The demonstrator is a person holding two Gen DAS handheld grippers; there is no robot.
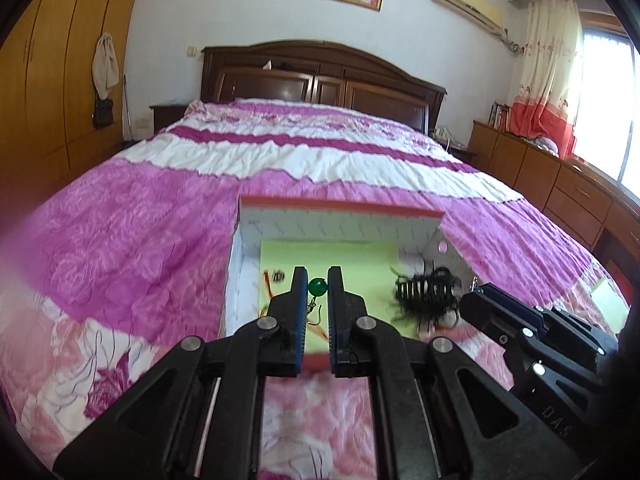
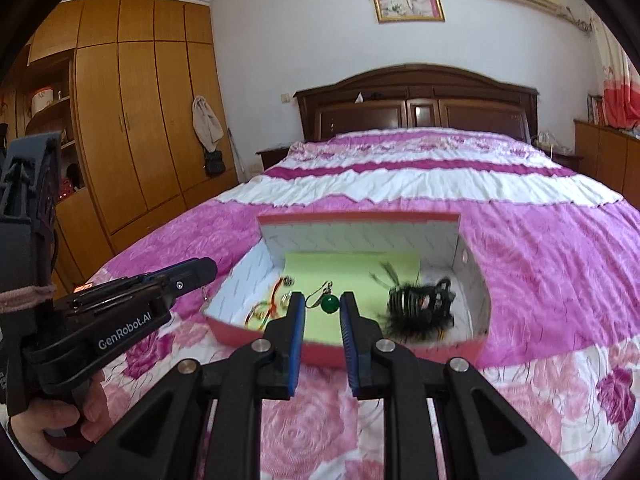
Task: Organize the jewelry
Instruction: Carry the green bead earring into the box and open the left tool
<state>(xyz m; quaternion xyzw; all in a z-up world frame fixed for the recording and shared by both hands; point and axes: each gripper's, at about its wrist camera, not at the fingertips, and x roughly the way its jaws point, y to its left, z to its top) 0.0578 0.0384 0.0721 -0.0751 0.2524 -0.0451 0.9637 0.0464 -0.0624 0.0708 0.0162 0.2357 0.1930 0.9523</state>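
An open pink box (image 1: 340, 204) (image 2: 276, 340) with white walls and a pale green floor lies on the bed. My left gripper (image 1: 316, 276) is shut on a green bead earring (image 1: 318, 287), whose hook hangs below the bead. It hovers over the box's near left part. In the right wrist view the left gripper (image 2: 210, 270) shows from the side, with the earring's wire hook (image 2: 206, 295) dangling from its tip. My right gripper (image 2: 323, 299) is shut on a second green bead earring (image 2: 330, 305), hook pointing up-left. The right gripper (image 1: 478, 294) hovers beside the box's right wall.
Inside the box lie a black feathery hair clip (image 1: 428, 292) (image 2: 420, 304), a red-orange cord (image 1: 266, 286) (image 2: 272, 306) and a small dark charm (image 1: 279, 275). The pink floral quilt (image 1: 140, 220) covers the bed. A hand (image 2: 52, 432) grips the left tool. A wardrobe stands left, cabinets right.
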